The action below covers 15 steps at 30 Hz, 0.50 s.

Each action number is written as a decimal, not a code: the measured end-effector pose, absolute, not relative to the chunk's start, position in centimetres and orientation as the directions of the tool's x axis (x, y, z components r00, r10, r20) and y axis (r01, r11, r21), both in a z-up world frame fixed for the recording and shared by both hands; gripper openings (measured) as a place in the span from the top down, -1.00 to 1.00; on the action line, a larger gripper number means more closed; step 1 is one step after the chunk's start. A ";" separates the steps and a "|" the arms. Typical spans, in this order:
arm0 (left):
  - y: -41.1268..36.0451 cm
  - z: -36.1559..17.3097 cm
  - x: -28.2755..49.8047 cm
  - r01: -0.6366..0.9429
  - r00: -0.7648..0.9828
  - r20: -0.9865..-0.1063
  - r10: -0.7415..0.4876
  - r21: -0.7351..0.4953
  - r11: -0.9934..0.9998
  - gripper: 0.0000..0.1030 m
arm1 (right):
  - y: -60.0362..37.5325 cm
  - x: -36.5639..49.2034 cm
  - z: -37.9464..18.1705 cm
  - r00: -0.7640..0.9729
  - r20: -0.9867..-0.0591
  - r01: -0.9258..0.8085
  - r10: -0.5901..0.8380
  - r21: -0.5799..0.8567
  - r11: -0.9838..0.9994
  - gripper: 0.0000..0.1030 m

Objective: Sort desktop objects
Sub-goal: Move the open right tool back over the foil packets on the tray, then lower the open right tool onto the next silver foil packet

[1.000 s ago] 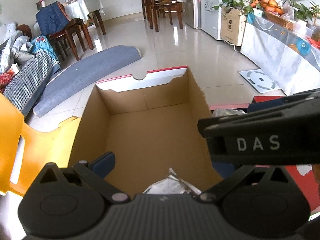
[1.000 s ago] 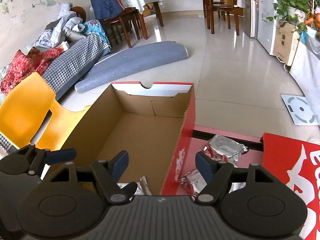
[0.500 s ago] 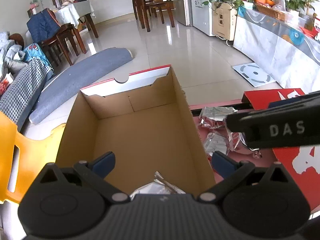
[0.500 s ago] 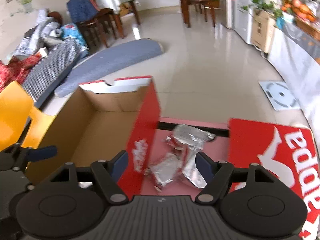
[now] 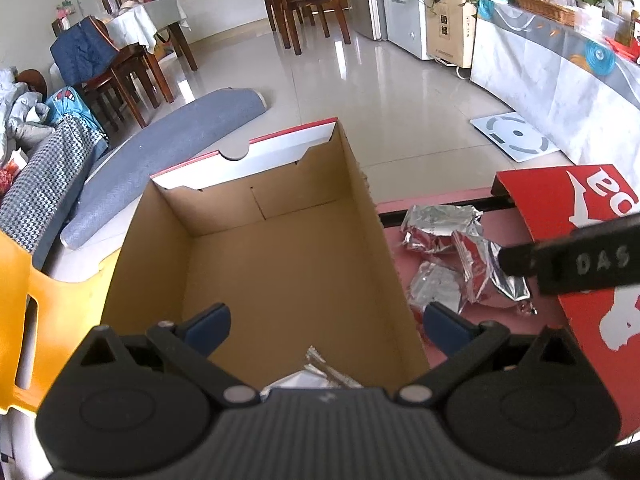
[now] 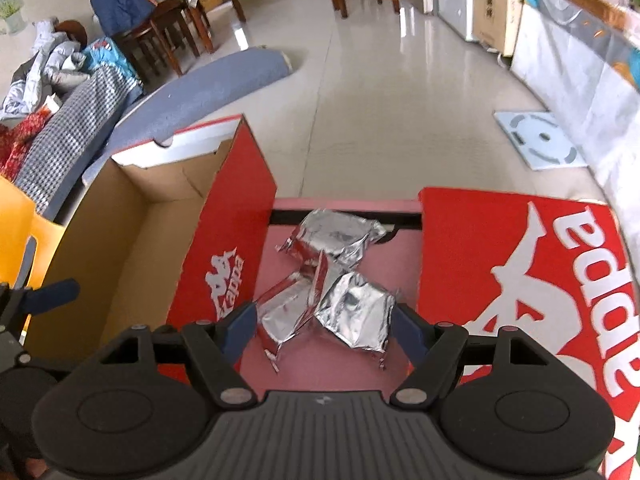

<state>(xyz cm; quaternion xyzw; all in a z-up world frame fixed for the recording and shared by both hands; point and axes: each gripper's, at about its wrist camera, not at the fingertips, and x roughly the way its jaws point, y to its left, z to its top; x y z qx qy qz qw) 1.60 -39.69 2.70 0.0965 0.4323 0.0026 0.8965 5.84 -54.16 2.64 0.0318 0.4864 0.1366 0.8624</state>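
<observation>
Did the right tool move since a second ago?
Yes. The right tool went rightward, away from the open box, and now hangs over the foil packets.

A rolled grey mat (image 5: 168,156) lies near wooden chairs (image 5: 304,4).

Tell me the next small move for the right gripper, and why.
Probably lower the right gripper onto the nearest foil packet and close. Its jaws stand open, one on each side of the packets lying loose on the pink surface, while the open cardboard box on the left holds one packet already.
</observation>
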 end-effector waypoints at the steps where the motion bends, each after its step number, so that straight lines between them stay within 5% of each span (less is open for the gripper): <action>1: -39.7 2.7 1.7 0.078 0.629 -0.772 0.091 0.179 0.981 -1.00 | -53.9 5.9 2.6 0.487 -0.831 -0.219 0.269 0.182 0.959 -0.44; 15: -39.9 2.4 2.8 0.081 0.633 -0.771 0.072 0.158 0.984 -1.00 | -54.1 9.2 0.3 0.432 -0.850 -0.286 0.300 0.186 0.940 -0.44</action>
